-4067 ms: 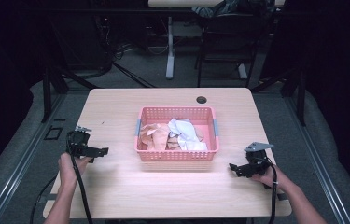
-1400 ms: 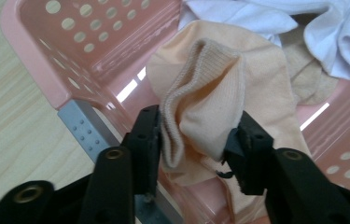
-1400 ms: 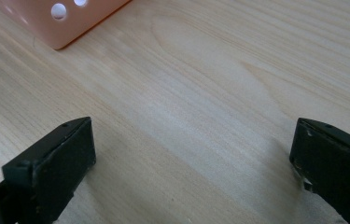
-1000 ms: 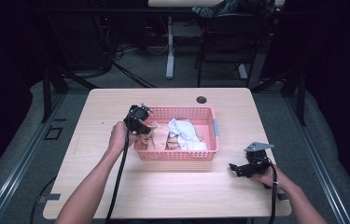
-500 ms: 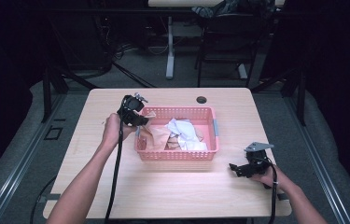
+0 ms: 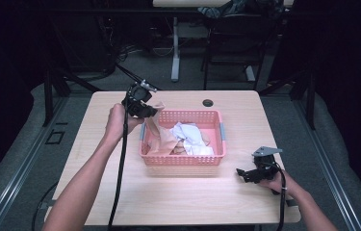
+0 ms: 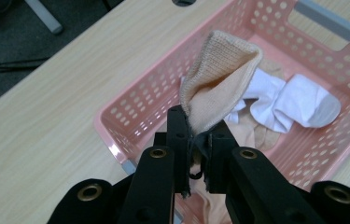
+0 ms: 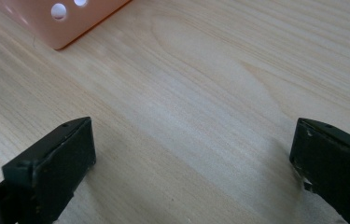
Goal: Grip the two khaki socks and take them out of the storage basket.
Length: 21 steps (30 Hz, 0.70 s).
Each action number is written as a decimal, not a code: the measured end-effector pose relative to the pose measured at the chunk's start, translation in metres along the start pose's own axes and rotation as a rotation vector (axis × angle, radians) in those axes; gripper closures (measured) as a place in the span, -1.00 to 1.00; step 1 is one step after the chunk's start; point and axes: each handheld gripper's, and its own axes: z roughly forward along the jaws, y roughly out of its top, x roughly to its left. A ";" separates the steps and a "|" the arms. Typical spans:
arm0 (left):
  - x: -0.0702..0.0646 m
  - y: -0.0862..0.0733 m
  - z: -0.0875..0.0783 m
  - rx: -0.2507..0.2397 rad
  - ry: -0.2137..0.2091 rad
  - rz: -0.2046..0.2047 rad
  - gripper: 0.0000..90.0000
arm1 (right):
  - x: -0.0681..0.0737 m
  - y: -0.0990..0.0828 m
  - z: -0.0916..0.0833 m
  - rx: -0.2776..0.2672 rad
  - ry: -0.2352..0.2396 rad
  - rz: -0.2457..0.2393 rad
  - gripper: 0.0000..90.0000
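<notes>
Beige sock point(image 7: 219, 79): it hangs from the left gripper above the left end of the pink basket; its lower part goes down into the basket, near the left wall
Left gripper point(image 6: 142, 107): held over the back-left corner of the basket, above the tabletop; in the left gripper view the jaws are closed tight on the fabric of the beige sock, and the open cuff stands up beyond the tips
Pink basket point(image 6: 183, 160): it stands in the middle of the tabletop point(image 6: 96, 144); white socks point(image 7: 294, 100) lie inside, beside the beige one
Right gripper point(image 6: 248, 174): it rests low near the front-right corner of the tabletop, just beside the right front corner of the basket; in the right gripper view the jaws stand wide apart, with bare wood between them, holding nothing
</notes>
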 end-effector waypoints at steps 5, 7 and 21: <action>-0.001 0.010 -0.009 -0.014 0.013 0.015 0.86 | 0.000 0.000 0.000 0.000 0.001 0.001 -1.00; -0.001 0.013 -0.013 -0.020 0.017 0.016 0.86 | 0.000 0.000 0.000 0.000 0.000 0.001 -1.00; 0.006 0.029 -0.043 -0.055 0.050 0.031 0.86 | 0.000 0.000 0.000 -0.002 0.002 0.001 -1.00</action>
